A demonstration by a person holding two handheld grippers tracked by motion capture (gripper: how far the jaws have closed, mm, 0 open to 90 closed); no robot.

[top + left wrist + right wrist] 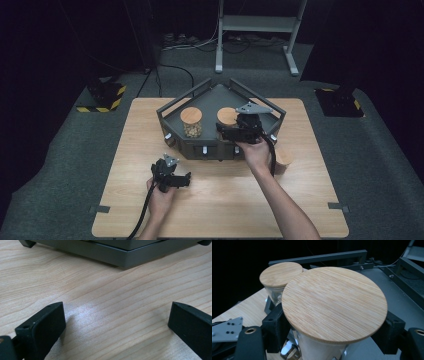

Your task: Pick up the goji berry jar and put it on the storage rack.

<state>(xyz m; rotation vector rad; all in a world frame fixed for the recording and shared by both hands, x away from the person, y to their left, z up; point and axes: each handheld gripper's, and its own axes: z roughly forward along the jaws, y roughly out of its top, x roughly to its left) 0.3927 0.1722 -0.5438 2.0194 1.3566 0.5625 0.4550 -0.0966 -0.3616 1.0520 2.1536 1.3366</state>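
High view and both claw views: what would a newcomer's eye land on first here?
First, the right claw shut on a glass jar with a round bamboo lid, over the dark grey railed tray at the table's far middle. Next, a second bamboo-lidded jar with pale contents standing in the tray to its left. Then the left claw, jaws wide open and holding nothing, low over the bare wooden table in front of the tray.

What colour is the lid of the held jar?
Light brown wood grain lid, best in the right gripper view.
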